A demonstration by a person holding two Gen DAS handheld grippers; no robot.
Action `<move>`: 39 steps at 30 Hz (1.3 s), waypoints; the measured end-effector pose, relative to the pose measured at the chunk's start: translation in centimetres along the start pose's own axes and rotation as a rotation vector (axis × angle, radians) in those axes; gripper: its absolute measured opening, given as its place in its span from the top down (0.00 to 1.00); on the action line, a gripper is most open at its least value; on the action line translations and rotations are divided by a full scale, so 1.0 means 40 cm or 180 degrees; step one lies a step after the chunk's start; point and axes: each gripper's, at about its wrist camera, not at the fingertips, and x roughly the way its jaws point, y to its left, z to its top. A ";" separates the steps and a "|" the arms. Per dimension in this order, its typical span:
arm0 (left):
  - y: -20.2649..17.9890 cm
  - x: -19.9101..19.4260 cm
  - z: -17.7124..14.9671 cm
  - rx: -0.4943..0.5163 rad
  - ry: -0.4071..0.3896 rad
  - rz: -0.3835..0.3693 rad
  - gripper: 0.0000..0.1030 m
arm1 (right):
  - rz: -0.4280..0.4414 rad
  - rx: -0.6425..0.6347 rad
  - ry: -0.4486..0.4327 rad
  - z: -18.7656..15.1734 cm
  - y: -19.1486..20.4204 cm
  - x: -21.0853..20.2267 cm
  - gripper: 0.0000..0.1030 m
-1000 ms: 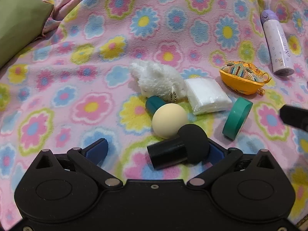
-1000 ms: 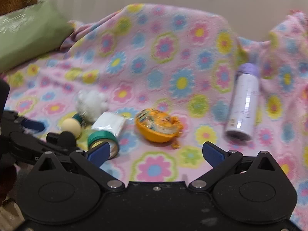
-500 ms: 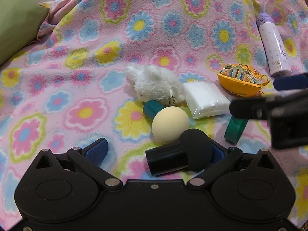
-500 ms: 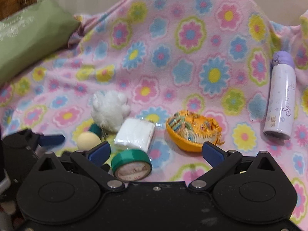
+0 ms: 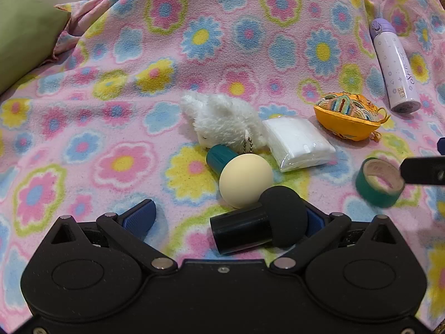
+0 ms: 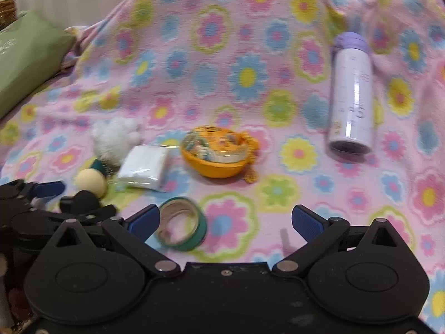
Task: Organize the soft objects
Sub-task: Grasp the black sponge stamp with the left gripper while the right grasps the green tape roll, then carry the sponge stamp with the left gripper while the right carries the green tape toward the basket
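Note:
A white plush toy point(image 5: 222, 119), a white tissue pack point(image 5: 299, 143), a cream sponge on a teal handle point(image 5: 244, 179) and an orange embroidered pouch point(image 5: 347, 117) lie together on the flowered blanket point(image 5: 111, 89). A black sponge on a black handle point(image 5: 261, 224) lies between my left gripper's point(image 5: 225, 217) open fingers, against the right one. My right gripper point(image 6: 225, 220) is open and empty; a green tape roll point(image 6: 182, 224) lies flat just inside its left finger point(image 6: 144, 220). The tape roll also shows in the left wrist view point(image 5: 379, 182).
A lilac bottle point(image 6: 351, 94) lies on the blanket at the right, also in the left wrist view point(image 5: 395, 66). A green cushion point(image 6: 25, 61) sits at the far left. The blanket rises into folds at the back.
My right gripper has swung right and come down over the tape roll, which has tipped from standing on edge to lying flat. The left gripper has barely moved.

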 end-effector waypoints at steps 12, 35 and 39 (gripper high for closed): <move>-0.002 0.001 -0.001 -0.0002 0.0016 0.0015 0.02 | 0.0155 -0.0105 0.0313 0.001 0.049 0.076 0.36; 0.006 -0.017 0.017 -0.0385 0.0405 0.0012 0.04 | 0.0077 0.0190 0.0305 -0.060 -0.052 -0.009 0.52; -0.025 -0.014 0.006 -0.0160 0.0375 0.0178 0.04 | 0.0055 0.0135 0.0256 -0.062 -0.051 -0.004 0.51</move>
